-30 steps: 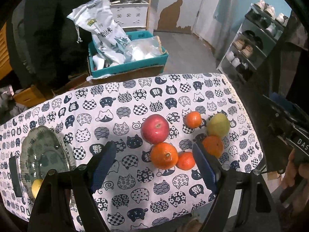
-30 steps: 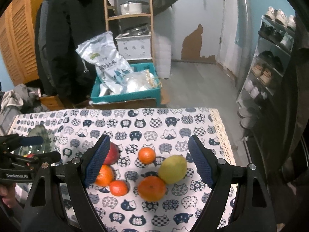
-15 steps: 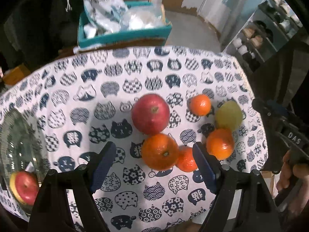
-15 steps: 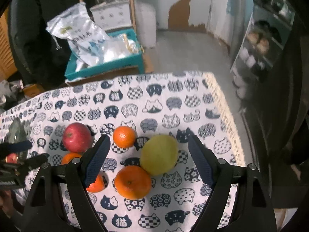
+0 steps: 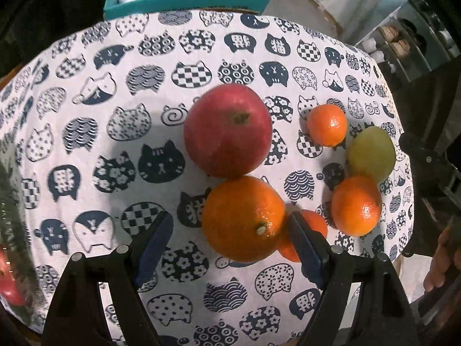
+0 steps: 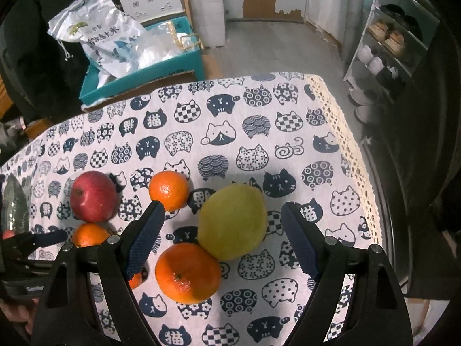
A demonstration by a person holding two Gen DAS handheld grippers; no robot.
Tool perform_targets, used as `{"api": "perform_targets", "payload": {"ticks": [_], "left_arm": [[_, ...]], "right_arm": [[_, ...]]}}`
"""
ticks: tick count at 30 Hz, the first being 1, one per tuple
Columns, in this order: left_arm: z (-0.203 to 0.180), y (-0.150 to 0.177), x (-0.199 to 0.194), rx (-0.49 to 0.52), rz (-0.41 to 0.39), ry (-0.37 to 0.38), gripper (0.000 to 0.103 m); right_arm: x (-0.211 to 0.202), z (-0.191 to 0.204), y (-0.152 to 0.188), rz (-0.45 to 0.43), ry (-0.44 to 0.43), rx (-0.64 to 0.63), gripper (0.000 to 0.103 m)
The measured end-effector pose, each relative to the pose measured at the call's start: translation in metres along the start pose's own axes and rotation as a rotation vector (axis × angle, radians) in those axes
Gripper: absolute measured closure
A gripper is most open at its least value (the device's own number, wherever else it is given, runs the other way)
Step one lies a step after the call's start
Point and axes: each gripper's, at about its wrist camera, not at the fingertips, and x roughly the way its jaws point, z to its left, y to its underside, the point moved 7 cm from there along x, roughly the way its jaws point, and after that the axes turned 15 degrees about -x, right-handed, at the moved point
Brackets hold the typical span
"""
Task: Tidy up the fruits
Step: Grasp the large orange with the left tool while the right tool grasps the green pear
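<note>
Left hand-held gripper (image 5: 230, 245) hangs with its 2 blue pads spread wide, pointing steeply down over a large orange (image 5: 243, 219) that sits between the pads without either one pressing on it. Behind that orange, and touching it, lies a red apple (image 5: 227, 129). A smaller orange (image 5: 312, 225) is partly hidden behind the right-side pad, just beside the large one. Further right in the left wrist view are another orange (image 5: 356, 206), a yellow-green fruit (image 5: 371, 154) touching it, and a small orange (image 5: 327, 125) set a little apart from the apple.

Right hand-held gripper (image 6: 222, 236) is also spread open, empty, above the yellow-green fruit (image 6: 232, 222) and the orange (image 6: 187, 272) that leans against it; neither pad touches them. In the right wrist view the small orange (image 6: 169, 186) sits just behind the left-side pad, and the red apple (image 6: 93, 196) lies further left with an orange (image 6: 88, 235) in front of it.

All 6 fruits rest on the surface, which is covered by a white cloth (image 6: 259, 132) printed with dark blue cat heads. Off the far edge stands a teal box (image 6: 144, 69) holding plastic bags (image 6: 98, 37). At the left edge of the left wrist view a glass dish (image 5: 14, 230) shows, blurred, with something red in it. A shoe rack (image 6: 389, 46) stands to the right.
</note>
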Motion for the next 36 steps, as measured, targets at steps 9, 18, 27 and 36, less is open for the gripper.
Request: {"api": "perform_targets", "payload": {"ticks": [9,18,27,36], "left_arm": [[-0.001,0.001,0.012,0.010,0.028,0.032,0.020],[-0.004,0.004,0.009,0.029,0.034,0.088,0.037],[-0.002,0.007,0.007,0.040,0.025,0.090,0.038],[0.006,0.009,0.000,0.046,0.003,0.077,0.038]], "right_arm": [[0.022,-0.004,0.008,0.055,-0.003,0.011,0.021],[0.047,-0.010,0.018,0.115,-0.031,0.058,0.021],[0.066,-0.014,0.027,0.151,-0.068,0.099,0.025],[0.063,-0.008,0.027,0.120,-0.046,0.058,0.033]]}}
